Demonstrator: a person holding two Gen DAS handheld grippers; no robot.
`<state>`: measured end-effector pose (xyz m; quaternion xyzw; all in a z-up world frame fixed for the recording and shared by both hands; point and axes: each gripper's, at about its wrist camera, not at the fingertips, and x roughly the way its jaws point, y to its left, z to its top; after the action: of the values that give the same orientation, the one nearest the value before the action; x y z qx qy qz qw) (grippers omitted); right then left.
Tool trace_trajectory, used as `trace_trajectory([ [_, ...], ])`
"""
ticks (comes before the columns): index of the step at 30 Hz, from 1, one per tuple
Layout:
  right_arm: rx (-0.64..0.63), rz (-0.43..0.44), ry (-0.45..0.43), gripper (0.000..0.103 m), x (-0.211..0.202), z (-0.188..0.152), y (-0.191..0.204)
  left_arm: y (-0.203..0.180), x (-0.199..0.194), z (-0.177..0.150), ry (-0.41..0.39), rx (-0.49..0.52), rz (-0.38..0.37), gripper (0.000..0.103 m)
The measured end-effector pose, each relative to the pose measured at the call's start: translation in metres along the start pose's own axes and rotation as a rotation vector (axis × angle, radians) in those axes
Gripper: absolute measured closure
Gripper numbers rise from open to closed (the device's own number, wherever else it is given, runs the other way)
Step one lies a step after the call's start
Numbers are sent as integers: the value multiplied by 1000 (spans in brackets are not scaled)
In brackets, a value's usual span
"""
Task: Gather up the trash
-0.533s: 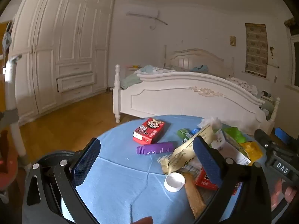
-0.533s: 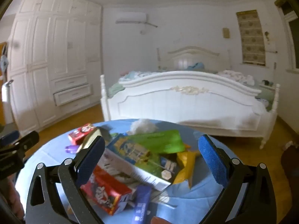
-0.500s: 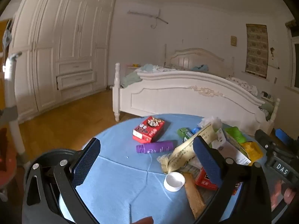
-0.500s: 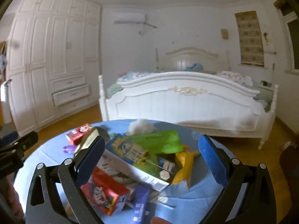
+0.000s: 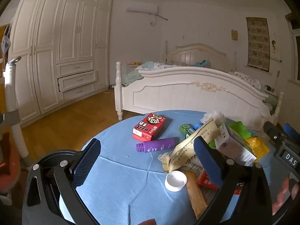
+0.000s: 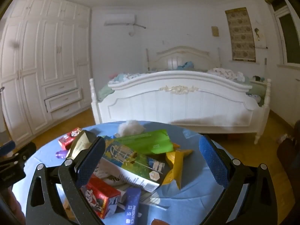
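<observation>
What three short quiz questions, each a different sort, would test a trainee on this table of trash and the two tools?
1. True or false: the left tool is shut on the purple bottle.
2. Multiple choice: the white cap lies A) on the red box, B) on the blue tablecloth beside the pile, C) on the bed.
3. Fill in: in the right wrist view, the green wrapper lies on top of the ____ carton.

Key: 1 false, both tools are open and hold nothing, the right tool included. 2 B. 3 the printed blue and green one.
</observation>
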<state>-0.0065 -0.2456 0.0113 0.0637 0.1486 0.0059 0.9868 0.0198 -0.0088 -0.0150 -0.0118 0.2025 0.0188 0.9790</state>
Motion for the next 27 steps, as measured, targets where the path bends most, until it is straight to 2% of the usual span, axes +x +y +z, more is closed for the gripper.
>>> trace_trajectory([
  [8, 15, -31, -2, 4, -5, -8, 6, -7, 1, -2, 24, 36, 5, 5],
  [27, 16, -36, 1, 4, -2, -14, 7, -3, 0, -2, 35, 25, 12, 5],
])
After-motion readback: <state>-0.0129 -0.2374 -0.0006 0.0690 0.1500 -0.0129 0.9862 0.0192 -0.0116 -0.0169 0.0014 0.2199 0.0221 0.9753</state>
